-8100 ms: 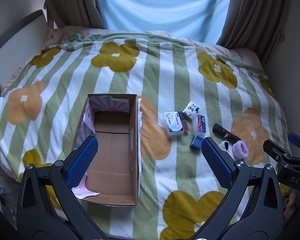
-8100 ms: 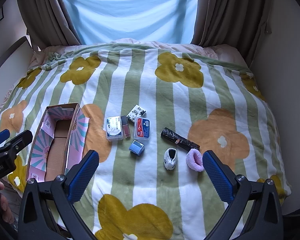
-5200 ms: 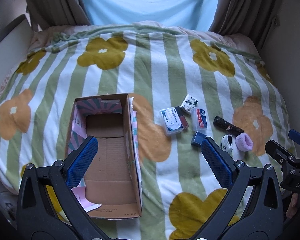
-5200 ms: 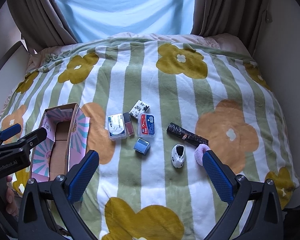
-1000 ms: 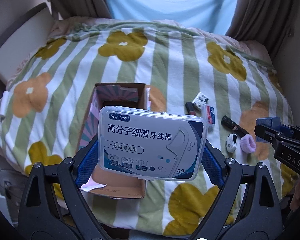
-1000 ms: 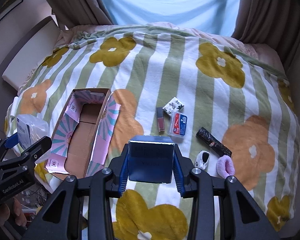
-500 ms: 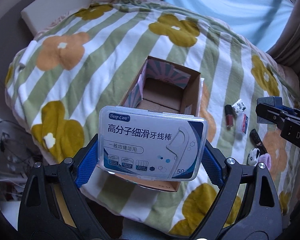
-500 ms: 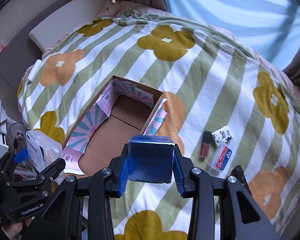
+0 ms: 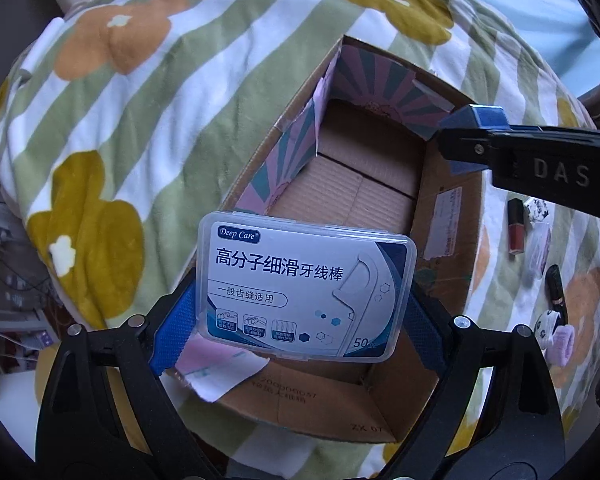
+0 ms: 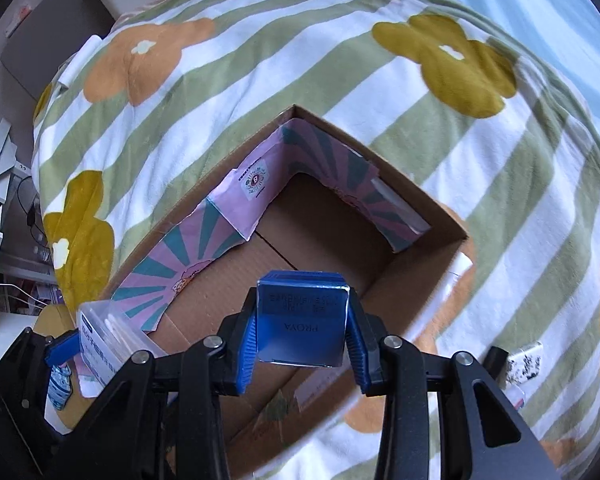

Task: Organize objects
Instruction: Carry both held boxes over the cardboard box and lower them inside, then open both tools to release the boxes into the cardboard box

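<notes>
Both hands have swung over from the right side of the bed and dropped toward the cardboard box, which a second ago lay well ahead of them and now fills both views. That puts the first two things at the point of being dropped in; the box is still bare inside.

Counted, largest first: one bed with a flowered blanket; one cardboard box near its left edge, flaps folded in; one clear floss-pick case, grasped by its short ends in the left gripper and hanging over the box's near end; one small blue carton, clenched tight in the right gripper above the middle of the box floor.

Left out on the blanket toward the bed's right edge (partly hidden behind the right gripper in the left view) are one black tube, one red lip gloss, one clear flat case, one black-and-white patterned packet, one pink fuzzy thing, and one small white-and-black thing. So two of eight are on their way, six to go.
</notes>
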`<state>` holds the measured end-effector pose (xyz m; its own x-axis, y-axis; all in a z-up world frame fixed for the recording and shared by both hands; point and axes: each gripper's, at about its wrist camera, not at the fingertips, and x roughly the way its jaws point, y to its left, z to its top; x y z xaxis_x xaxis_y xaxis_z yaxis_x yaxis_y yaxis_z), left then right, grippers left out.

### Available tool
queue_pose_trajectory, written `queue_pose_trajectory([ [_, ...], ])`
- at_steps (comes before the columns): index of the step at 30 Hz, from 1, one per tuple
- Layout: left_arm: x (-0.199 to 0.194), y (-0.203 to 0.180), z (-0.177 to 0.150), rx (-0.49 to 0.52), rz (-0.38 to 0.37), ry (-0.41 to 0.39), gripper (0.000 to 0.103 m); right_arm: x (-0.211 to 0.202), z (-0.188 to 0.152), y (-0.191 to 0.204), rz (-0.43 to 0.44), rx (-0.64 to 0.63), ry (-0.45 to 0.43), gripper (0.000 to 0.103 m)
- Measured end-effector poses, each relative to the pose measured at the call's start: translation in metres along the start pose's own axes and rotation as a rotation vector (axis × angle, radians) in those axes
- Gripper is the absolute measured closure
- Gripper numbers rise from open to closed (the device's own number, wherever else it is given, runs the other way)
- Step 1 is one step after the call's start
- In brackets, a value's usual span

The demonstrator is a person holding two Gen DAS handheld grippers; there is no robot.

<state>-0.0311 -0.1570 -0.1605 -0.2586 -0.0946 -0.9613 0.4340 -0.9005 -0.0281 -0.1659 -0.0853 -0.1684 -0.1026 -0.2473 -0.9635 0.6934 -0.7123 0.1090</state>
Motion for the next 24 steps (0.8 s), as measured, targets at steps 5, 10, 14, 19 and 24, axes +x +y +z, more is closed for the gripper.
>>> queue_pose_trajectory([
  [5, 0.035, -0.005, 0.001, 0.004, -0.007, 0.055, 0.013, 0.046, 0.017, 0.007, 0.022, -0.078, 0.053, 0.067],
  [10, 0.055, -0.011, 0.0, 0.027, -0.004, 0.083, 0.013, 0.068, 0.024, 0.012, 0.038, -0.143, 0.092, 0.067],
  [14, 0.062, -0.014, 0.002, 0.023, -0.01, 0.09, 0.013, 0.074, 0.024, 0.015, 0.043, -0.163, 0.108, 0.067],
  [19, 0.062, -0.019, 0.006, 0.033, -0.012, 0.085, 0.013, 0.076, 0.027, 0.012, 0.052, -0.17, 0.115, 0.067],
  [24, 0.053, -0.015, 0.011, -0.01, -0.025, 0.054, 0.005, 0.072, 0.031, 0.012, 0.053, -0.213, 0.101, 0.002],
])
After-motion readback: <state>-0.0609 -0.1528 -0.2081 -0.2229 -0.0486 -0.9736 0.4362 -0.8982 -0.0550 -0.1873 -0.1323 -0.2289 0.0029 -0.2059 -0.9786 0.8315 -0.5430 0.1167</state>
